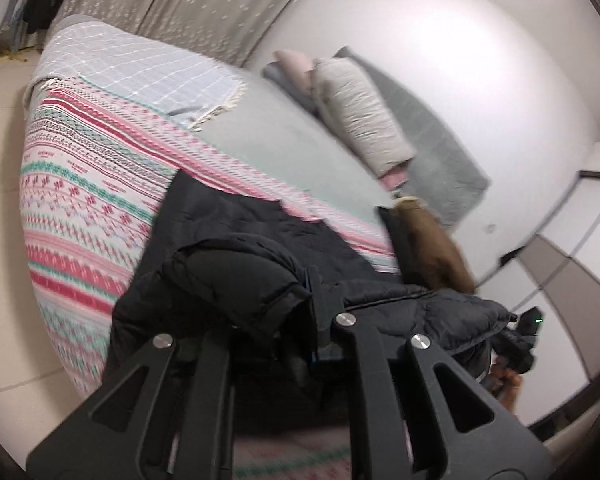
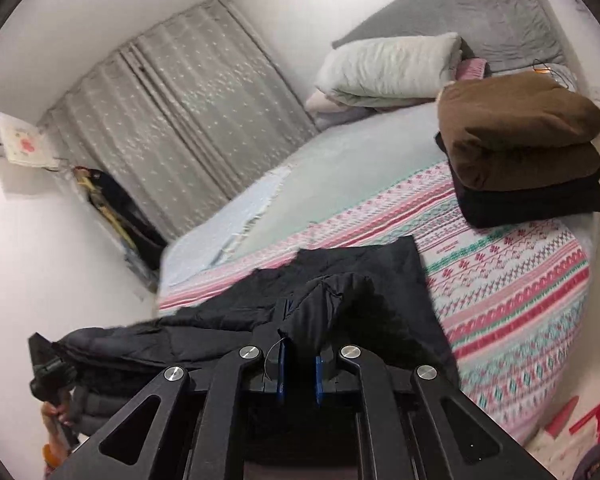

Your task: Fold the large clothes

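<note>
A large black padded jacket point(image 1: 236, 264) lies bunched on the near edge of the bed's patterned pink, white and green blanket point(image 1: 80, 184). My left gripper point(image 1: 300, 312) is shut on a fold of the jacket, with puffy fabric draped over its fingers. My right gripper point(image 2: 300, 340) is shut on another part of the same jacket point(image 2: 340, 280), the cloth pinched between its blue pads. Each view shows the other gripper at the edge, at the jacket's far end point(image 1: 528, 328) point(image 2: 48, 372).
A folded brown garment on a folded black one point(image 2: 520, 148) sits on the bed's right side. Pillows point(image 2: 392, 64) and a grey cushion point(image 2: 480, 12) lie at the head. Grey curtains point(image 2: 188, 120) hang behind. Tiled floor point(image 1: 0, 160) borders the bed.
</note>
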The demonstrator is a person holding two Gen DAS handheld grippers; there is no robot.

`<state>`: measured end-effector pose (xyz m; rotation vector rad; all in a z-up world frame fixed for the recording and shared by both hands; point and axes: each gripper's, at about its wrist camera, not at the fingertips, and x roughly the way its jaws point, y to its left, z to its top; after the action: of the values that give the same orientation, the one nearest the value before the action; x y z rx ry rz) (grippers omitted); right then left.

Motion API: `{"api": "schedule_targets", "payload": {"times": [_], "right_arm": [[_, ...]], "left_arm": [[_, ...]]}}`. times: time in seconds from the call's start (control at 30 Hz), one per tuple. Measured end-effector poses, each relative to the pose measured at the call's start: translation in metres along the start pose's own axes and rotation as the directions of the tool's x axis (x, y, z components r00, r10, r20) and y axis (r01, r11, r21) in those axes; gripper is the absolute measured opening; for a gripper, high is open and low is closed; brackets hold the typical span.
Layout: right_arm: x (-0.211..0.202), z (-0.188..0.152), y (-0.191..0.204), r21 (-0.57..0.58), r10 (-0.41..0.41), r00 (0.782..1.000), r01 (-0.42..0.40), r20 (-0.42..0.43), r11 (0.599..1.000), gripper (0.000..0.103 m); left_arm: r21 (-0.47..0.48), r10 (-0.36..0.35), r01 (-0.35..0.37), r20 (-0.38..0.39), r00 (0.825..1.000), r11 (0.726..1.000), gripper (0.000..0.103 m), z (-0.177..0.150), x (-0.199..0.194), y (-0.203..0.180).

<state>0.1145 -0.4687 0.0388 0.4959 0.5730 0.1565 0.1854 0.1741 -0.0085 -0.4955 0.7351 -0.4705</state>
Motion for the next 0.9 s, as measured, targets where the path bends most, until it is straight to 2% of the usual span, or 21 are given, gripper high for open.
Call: {"api": "schedule_targets", "payload": {"times": [0.2, 0.33, 0.53, 0.63, 0.7, 0.73, 0.77, 0.8, 0.83, 0.9], "right_arm": [[0.075, 0.003, -0.031, 0.016, -0.074, 0.993, 0.076, -0.092, 0.997, 0.009], [0.116, -0.007, -0.051, 0.007, -0.118, 0.981, 0.121, -0.156, 0.993, 0.01], [0.144, -0.018, -0.07, 0.006, -0.132, 0.971, 0.135, -0.201, 0.991, 0.011], [0.138, -0.018, -0.065, -0.016, -0.133, 0.971, 0.133, -0.197, 0.991, 0.018], [0.126, -0.015, -0.06, -0.029, -0.127, 0.972, 0.123, -0.198, 0.992, 0.026], [0.116, -0.015, -0.057, -0.038, -0.113, 0.975, 0.108, -0.193, 0.993, 0.035], [0.108, -0.014, -0.054, -0.046, -0.108, 0.976, 0.101, -0.187, 0.994, 0.048], [0.098, -0.014, -0.051, -0.062, -0.107, 0.979, 0.098, -0.175, 0.993, 0.053], [0.088, -0.014, -0.047, -0.078, -0.102, 0.981, 0.09, -0.166, 0.993, 0.057], [0.072, -0.017, -0.042, -0.115, -0.089, 0.982, 0.071, -0.165, 0.991, 0.058]], "left_arm": [[-0.007, 0.103, -0.104, -0.075, 0.992, 0.995, 0.015, 0.009, 0.076, 0.027], [0.035, 0.171, -0.168, -0.114, 0.979, 0.985, 0.019, 0.0, 0.115, 0.039], [0.08, 0.191, -0.182, -0.132, 0.973, 0.98, 0.02, -0.005, 0.131, 0.041], [0.113, 0.198, -0.183, -0.143, 0.97, 0.977, 0.03, -0.004, 0.124, 0.032], [0.137, 0.196, -0.178, -0.138, 0.971, 0.974, 0.047, -0.003, 0.112, 0.026], [0.152, 0.191, -0.171, -0.128, 0.973, 0.974, 0.051, -0.003, 0.103, 0.021], [0.166, 0.183, -0.162, -0.117, 0.976, 0.973, 0.058, -0.003, 0.094, 0.018], [0.186, 0.175, -0.154, -0.098, 0.98, 0.97, 0.065, -0.005, 0.081, 0.013], [0.201, 0.174, -0.155, -0.083, 0.981, 0.967, 0.067, -0.006, 0.074, 0.01], [0.244, 0.176, -0.156, -0.059, 0.983, 0.957, 0.071, -0.01, 0.058, 0.003]]}}
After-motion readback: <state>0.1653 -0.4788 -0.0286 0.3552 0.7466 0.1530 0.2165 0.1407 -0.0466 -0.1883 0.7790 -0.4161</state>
